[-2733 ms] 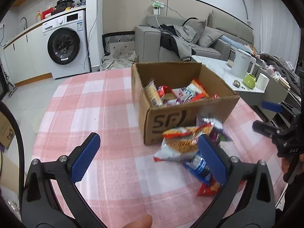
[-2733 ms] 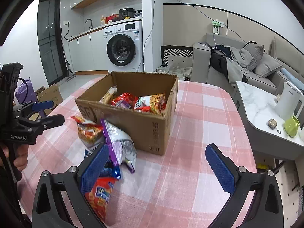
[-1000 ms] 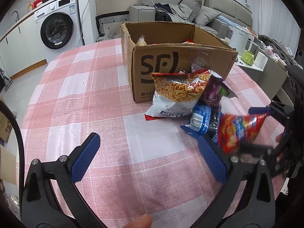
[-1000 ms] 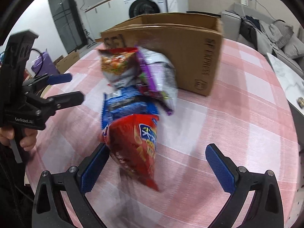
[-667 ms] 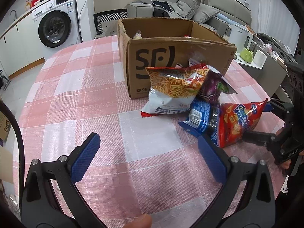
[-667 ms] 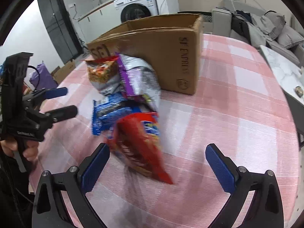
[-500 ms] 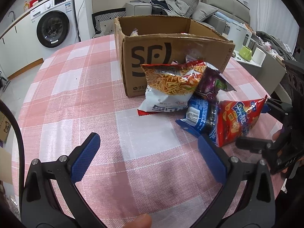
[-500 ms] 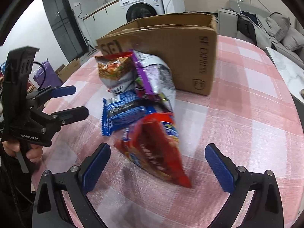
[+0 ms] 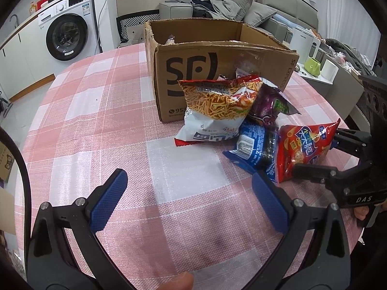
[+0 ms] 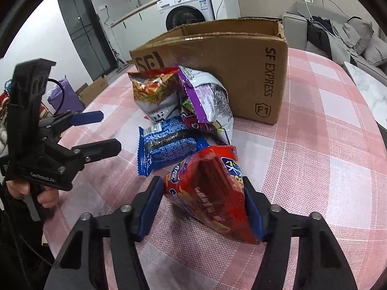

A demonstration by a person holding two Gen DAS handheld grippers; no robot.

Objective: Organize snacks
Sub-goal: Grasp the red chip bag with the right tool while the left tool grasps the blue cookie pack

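Squeezing the red snack bag (image 10: 212, 193) betw. both blue pads, the right gripper (image 10: 203, 207) is clamped on it low over the tabletop (image 10: 326, 169), just beside the blue cookie pack (image 10: 169, 148). The left gripper (image 9: 191, 200) is hanging wide open w/ nothing betw. its fingers, well apart from the pile.

Risks, as I'm judging them: the bag is puffy, slick foil, so it's prob. bulging under the pinch and could slide out on a fast lift. Too hard a squeeze could crush the chips or pop the seam. It's lying close to the blue pack, so a dragging lift may tug that along. The cardboard box (image 9: 217, 55) wall is tall; a low carry could be catching the bag on the rim.

Materials: the noodle-snack bag (image 9: 215, 104) and purple bag (image 10: 208, 96) are crinkly, glossy film pillows, leaning on the box front. The blue pack is flatter, w/ serrated ends. Box is matte corrugated board w/ a ragged top edge, and its contents are mostly hidden from here. Tabletop is wearing a pink-white checked cloth, woven-looking, prob. giving some grip.
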